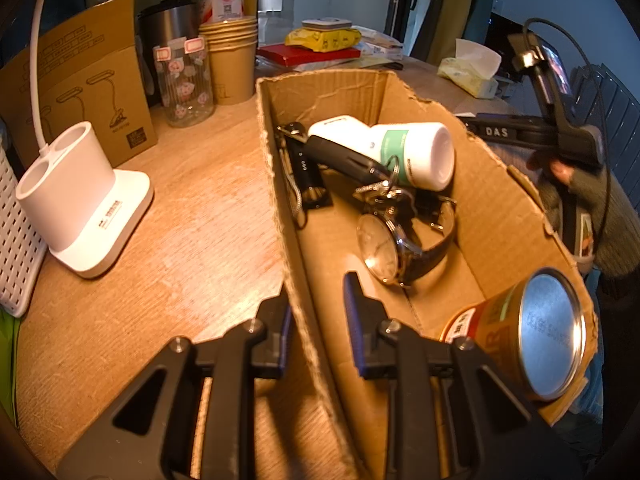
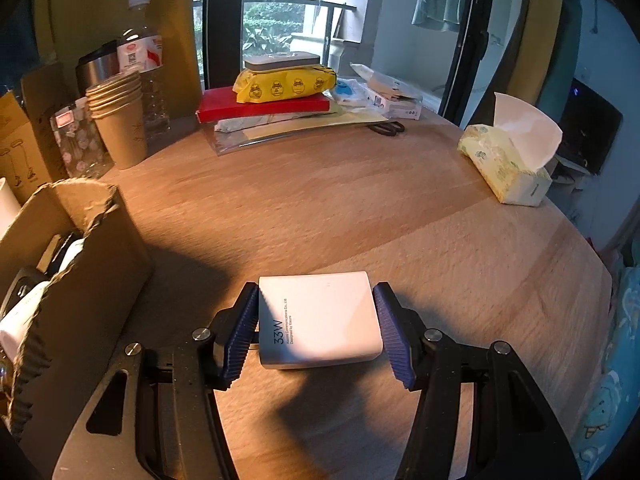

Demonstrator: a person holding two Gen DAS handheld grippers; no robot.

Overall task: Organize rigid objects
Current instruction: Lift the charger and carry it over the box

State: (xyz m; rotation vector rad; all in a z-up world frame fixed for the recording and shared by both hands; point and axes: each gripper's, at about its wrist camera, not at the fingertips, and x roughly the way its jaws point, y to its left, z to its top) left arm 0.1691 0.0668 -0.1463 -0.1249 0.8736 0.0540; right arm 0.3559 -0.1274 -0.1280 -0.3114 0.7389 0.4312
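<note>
Left tool (image 1: 320,320) pinching near wall of cardboard box (image 1: 500,216), one pad outside, one inside, steadying it on bench (image 1: 200,208). Right tool (image 2: 316,332) pinching white 33W charger (image 2: 320,320) by its two sides, w/ shadow beneath suggesting it's lifted clear of bench, just right of box's torn edge. Already inside box: watch (image 1: 384,248), white bottle (image 1: 404,152), dark handheld gadget (image 1: 344,158), keys (image 1: 380,190), tin can (image 1: 532,332) lying on its side in near right corner. Likely next: carry charger over wall and drop it in. Risks, as judgement: smooth glossy sides held by pad edges only, so could twist or slip out mid-carry; ragged wall beside it could catch charger or right tool when crossing, tipping or dragging light box despite left hold; dropping from height could strike watch glass; can, on its side, could roll if box gets jolted. Safer to aim for bare floor btwn watch and can.
</note>
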